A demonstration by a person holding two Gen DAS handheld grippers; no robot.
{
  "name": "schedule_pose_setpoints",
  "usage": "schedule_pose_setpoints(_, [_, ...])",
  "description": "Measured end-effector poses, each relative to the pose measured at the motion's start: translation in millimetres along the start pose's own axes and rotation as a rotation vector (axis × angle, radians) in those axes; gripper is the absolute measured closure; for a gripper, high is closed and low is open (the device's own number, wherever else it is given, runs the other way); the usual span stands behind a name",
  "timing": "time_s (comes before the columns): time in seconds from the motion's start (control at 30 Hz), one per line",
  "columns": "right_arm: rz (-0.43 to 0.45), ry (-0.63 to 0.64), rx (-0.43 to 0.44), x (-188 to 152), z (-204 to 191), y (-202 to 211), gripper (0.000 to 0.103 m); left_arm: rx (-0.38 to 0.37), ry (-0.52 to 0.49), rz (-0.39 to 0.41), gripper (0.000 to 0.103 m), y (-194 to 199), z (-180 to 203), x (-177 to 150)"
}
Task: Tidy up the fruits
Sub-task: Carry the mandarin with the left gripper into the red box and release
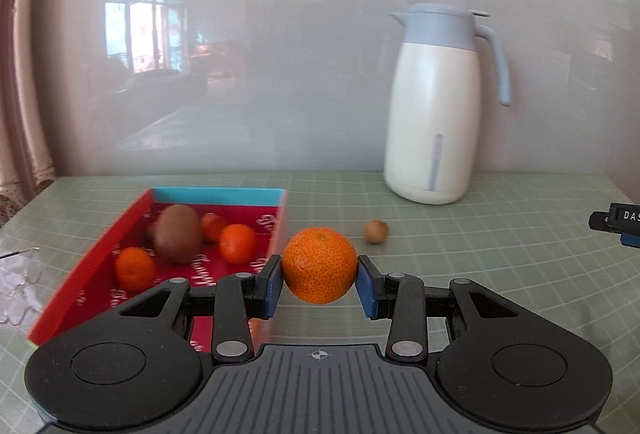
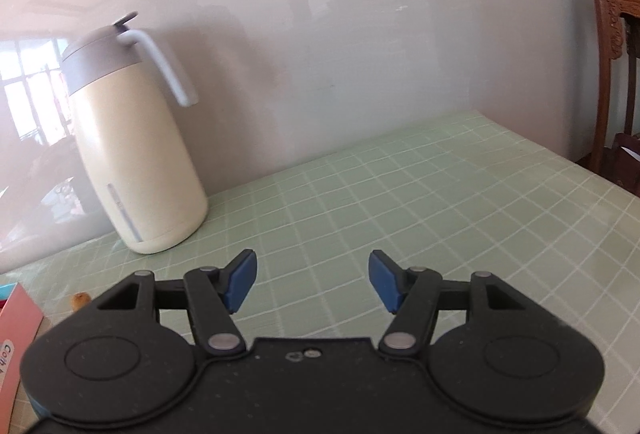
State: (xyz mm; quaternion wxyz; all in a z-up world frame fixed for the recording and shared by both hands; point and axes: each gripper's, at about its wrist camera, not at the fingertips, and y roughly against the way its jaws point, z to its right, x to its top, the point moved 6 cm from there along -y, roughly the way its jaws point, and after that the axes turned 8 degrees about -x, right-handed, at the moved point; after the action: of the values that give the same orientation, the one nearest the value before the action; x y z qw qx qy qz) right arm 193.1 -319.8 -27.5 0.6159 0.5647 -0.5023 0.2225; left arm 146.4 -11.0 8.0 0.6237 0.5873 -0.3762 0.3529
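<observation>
Left gripper clamps an orange, just beside the red box right wall. Right gripper wide open, holding nothing, above bare green mat. Small brown fruit mid-table; thermos jug at the far edge.

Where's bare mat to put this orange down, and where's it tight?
Bare green mat lies right of the jug, under the open right gripper. A smaller patch sits between the red tray and the small brown fruit. The tray's far half is crowded: kiwi, small oranges.
</observation>
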Motion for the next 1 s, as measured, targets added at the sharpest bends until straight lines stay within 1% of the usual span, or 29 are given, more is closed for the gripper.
schedule_pose_setpoints(0.27, [-0.008,0.038,0.038,-8,-34,2,0.041,0.047,0.028,-0.002,0.064,5,-34,-4])
schedule_pose_setpoints(0.73, [-0.009,0.099,0.11,-22,-91,9,0.04,0.136,0.087,-0.024,0.063,4,-94,-21])
schedule_pose_setpoints(0.9, [-0.012,0.12,0.122,-26,-105,9,0.04,0.162,0.11,-0.034,0.063,0,-110,-25])
schedule_pose_setpoints(1.0, [-0.013,0.125,0.128,-28,-111,10,0.04,0.179,0.121,-0.025,0.063,1,-119,-25])
